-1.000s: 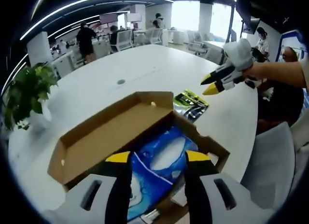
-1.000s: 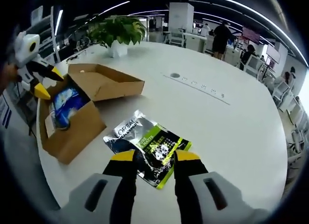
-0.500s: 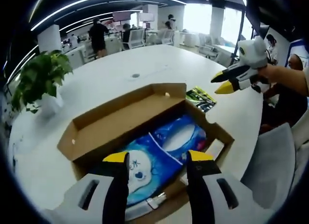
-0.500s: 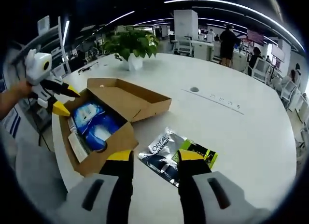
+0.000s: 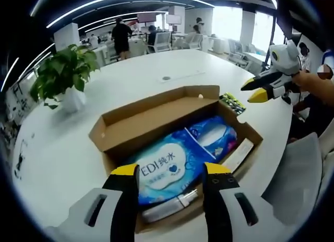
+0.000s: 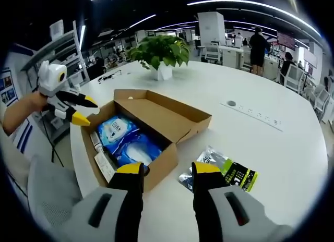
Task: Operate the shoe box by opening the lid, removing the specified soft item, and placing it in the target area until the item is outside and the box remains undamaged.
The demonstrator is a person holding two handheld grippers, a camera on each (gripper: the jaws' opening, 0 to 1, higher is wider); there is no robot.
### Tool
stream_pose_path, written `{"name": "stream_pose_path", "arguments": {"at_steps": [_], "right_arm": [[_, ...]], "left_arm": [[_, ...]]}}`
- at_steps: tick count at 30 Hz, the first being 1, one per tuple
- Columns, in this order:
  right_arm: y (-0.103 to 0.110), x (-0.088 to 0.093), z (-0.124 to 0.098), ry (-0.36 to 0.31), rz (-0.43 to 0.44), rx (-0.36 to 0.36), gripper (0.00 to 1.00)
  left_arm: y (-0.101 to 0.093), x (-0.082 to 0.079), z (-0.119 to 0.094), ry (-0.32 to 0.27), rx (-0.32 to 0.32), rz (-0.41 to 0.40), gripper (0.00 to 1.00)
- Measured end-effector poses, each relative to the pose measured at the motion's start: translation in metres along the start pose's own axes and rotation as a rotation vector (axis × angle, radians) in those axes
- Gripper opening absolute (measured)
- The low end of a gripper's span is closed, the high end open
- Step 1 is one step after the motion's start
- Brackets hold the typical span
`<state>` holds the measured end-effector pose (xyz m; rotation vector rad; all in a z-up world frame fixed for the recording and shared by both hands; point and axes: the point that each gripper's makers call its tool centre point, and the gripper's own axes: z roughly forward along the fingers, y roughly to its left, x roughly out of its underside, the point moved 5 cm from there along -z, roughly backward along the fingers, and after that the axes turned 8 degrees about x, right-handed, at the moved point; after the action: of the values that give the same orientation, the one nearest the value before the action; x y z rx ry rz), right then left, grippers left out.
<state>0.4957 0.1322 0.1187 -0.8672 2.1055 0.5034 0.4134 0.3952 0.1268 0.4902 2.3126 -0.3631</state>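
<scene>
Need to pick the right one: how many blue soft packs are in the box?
2. One pack lies at the box end near the left gripper; the other pack lies beside it, toward the far end. More may lie underneath.

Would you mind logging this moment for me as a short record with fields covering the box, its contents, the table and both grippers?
box: cardboard shoe box, lid folded open
contents: two blue tissue packs side by side, a slim white item along one wall
already out: black and green sachet on the white table, beside the box
left hand-held gripper: open, empty, above the box's near edge
right hand-held gripper: open, empty, between box and sachet
other: potted plant on the table beyond the box
</scene>
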Motion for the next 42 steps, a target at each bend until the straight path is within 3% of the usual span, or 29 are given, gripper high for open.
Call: {"name": "stream_pose_path", "arguments": {"at_steps": [16, 28, 42], "right_arm": [[0.042, -0.011, 0.022, -0.004, -0.001, -0.076, 0.32], [0.063, -0.011, 0.046, 0.016, -0.009, -0.11, 0.3], [0.084, -0.004, 0.078, 0.047, -0.041, -0.139, 0.22]], "left_arm": [[0.03, 0.026, -0.023, -0.044, -0.104, -0.08, 0.43], [0.045, 0.052, -0.029, -0.036, -0.165, -0.153, 0.29], [0.05, 0.073, -0.025, -0.026, -0.186, -0.252, 0.12]]}}
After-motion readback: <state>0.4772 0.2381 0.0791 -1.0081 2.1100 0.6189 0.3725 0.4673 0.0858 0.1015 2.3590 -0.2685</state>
